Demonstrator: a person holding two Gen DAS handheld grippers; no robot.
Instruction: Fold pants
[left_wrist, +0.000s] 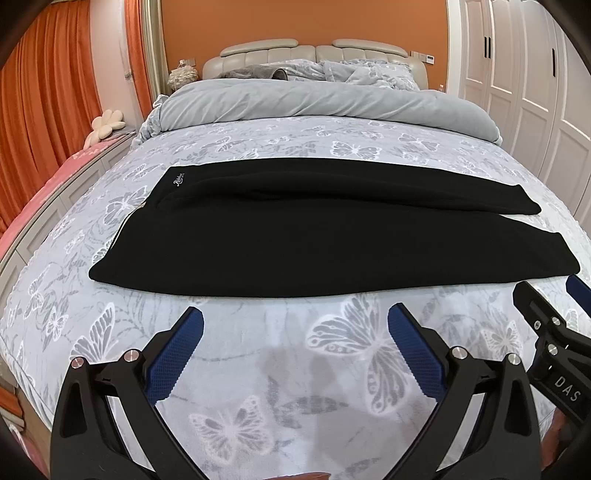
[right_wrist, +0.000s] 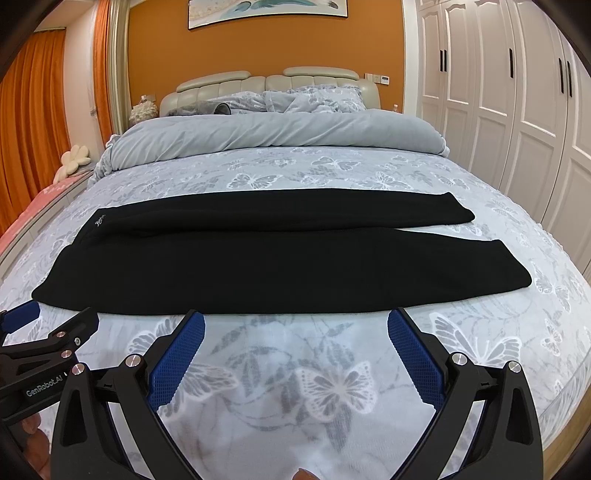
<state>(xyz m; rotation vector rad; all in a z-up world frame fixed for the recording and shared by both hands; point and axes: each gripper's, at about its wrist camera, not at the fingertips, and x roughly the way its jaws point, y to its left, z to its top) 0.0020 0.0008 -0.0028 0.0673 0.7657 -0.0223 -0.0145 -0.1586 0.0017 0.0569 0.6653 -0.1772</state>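
Across the bed (left_wrist: 295, 369), just ahead of both spread, empty hand-held grippers, left (left_wrist: 295, 328) and right (right_wrist: 295, 328), the pants (left_wrist: 295, 240) lie lengthwise left-to-right, waistband nearer the left one.

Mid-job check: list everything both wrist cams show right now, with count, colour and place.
Pants: one pair, black, spread flat across the bed, both legs lying side by side, waist to the left.
Bedspread: one, grey-blue with white butterflies, under the pants.
Duvet: one, plain grey, bunched beyond the pants.
Pillows: patterned grey, count unclear, at the headboard.
Headboard: one, beige, padded.
Wardrobe: white doors, right wall.
Curtains: orange, left.
Left tongs: open, short of the pants' near edge.
Right tongs: open, likewise.
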